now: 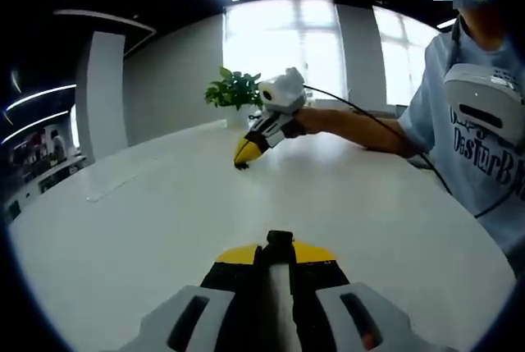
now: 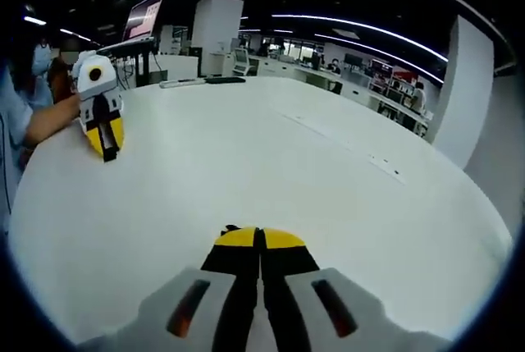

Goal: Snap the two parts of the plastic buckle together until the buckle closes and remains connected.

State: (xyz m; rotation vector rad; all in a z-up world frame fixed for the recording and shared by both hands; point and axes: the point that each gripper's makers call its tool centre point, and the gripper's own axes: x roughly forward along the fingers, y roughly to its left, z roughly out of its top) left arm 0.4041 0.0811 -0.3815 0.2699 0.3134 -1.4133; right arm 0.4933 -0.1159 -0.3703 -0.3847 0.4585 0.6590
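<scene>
Left gripper view: at 6 o'clock the left gripper (image 1: 279, 252) has its yellow-tipped jaws drawn together on a small black buckle half (image 1: 280, 240), which stands out just past the tips. Below and around it lies the white table (image 1: 123, 229). Further out, just above centre toward 11 o'clock, the right gripper (image 1: 244, 155) points down at the tabletop with its jaws closed; a small dark piece, the other buckle half (image 1: 242, 165), sits at its tips, touching or just above the surface, which of the two cannot be told. The two halves are well apart. A black cable (image 1: 361, 118) runs from that gripper toward 3 o'clock, where a person (image 1: 467, 130) in a light blue shirt stands at the table edge. Behind the gripper, at 12 o'clock, is a green plant (image 1: 232, 89) before bright windows. Right gripper view: at 6 o'clock this gripper's own jaws are shut tip to tip, and what they pinch is too hidden to make out here. At 10 o'clock the left gripper hangs tip-down over the table. Beyond it, toward 11 o'clock, a keyboard (image 2: 203, 81) lies at the far edge.
</scene>
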